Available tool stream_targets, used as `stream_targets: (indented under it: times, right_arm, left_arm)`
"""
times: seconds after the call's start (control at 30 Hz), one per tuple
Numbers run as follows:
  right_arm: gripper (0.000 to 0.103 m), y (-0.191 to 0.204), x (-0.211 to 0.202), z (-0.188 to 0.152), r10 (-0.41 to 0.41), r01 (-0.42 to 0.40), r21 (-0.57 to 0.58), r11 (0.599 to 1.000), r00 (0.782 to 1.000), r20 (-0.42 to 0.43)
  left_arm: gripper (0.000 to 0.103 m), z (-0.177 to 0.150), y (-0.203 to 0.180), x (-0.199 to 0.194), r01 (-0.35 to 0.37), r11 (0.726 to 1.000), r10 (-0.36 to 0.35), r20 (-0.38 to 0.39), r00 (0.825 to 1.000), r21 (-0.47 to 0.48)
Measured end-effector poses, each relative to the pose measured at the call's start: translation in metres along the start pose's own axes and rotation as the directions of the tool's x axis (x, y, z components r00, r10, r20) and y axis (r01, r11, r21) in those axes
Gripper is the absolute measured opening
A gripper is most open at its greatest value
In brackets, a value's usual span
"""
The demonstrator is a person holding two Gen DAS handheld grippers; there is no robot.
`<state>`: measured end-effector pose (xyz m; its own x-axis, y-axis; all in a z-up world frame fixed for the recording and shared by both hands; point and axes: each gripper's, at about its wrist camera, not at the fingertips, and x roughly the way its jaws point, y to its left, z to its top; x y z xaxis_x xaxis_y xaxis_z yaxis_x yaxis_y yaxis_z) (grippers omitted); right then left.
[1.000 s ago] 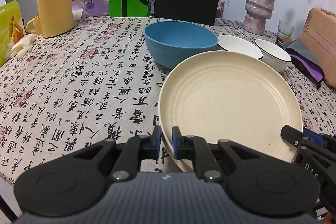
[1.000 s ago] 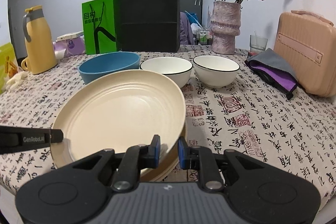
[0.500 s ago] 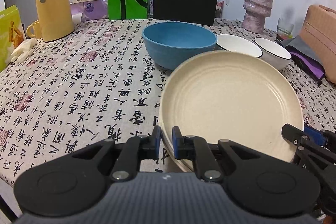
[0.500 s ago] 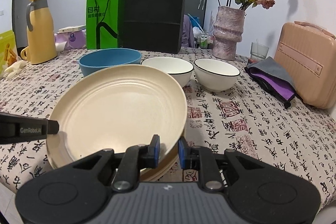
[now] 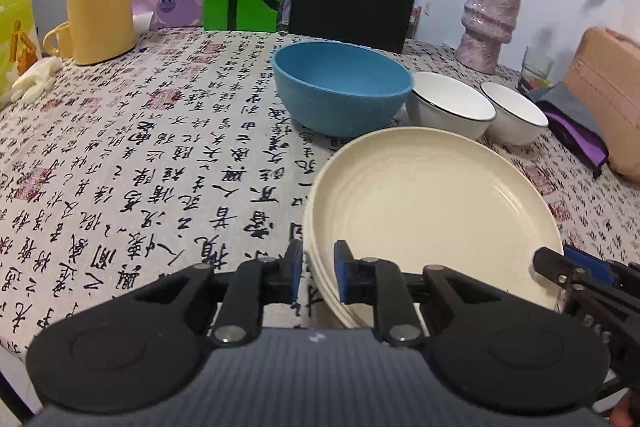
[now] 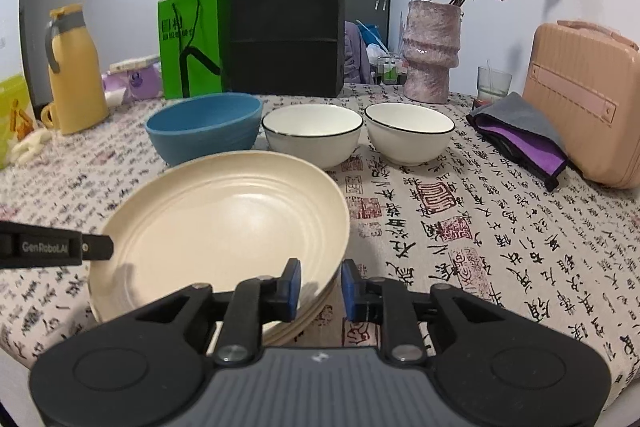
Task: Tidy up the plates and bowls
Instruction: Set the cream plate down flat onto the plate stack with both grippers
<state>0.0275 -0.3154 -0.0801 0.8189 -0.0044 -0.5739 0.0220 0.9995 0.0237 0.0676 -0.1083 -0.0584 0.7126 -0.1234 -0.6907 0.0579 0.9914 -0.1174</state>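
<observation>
Both wrist cameras sit low and close behind their 2 fingers, angled down across the table, sharing the cream plate stack [image 5: 432, 211] [image 6: 224, 223] from opposite sides.

tbl w/ cloth [image 5: 160, 163], plates [image 5: 432, 211], bowls [image 5: 340, 87]

The near rim of the plates [image 5: 432, 211] is hidden behind the left gripper [image 5: 316, 277]; how many are stacked cannot be told. The yellow box [image 6: 12, 115] is cut off at the picture's edge. The green bag [image 6: 188, 43] carries blurred lettering. The glass [image 6: 494, 85] stands partly behind the cloth [image 6: 520, 131].
</observation>
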Motion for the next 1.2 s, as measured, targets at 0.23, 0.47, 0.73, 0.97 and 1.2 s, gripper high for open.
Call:
stream_targets:
  times: [0.23,0.47,0.73,0.97,1.2]
  right_arm:
    - [0.031,-0.024,0.007,0.013,0.043,-0.043,0.104,0.994,0.999,0.006]
    - [0.01,-0.033,0.03,0.022,0.09,-0.088,0.155,0.984,0.996,-0.008]
    - [0.007,-0.041,0.04,0.024,0.118,-0.106,0.216,0.971,0.992,-0.04]
    - [0.007,-0.047,0.041,0.027,0.146,-0.123,0.27,0.955,0.987,-0.069]
    - [0.007,-0.045,0.041,0.028,0.138,-0.116,0.257,0.959,0.988,-0.071]
  left_arm:
    - [0.025,0.012,0.013,0.005,0.005,0.999,-0.004,0.014,1.0,-0.044]
    - [0.018,0.018,0.01,0.023,0.046,0.998,-0.046,-0.011,0.999,-0.053]
    - [0.016,0.024,0.015,0.029,0.069,0.993,-0.075,-0.05,0.996,-0.1]
    - [0.016,0.029,0.017,0.029,0.07,0.989,-0.08,-0.079,0.994,-0.129]
    - [0.016,0.03,0.02,0.028,0.077,0.985,-0.092,-0.093,0.991,-0.154]
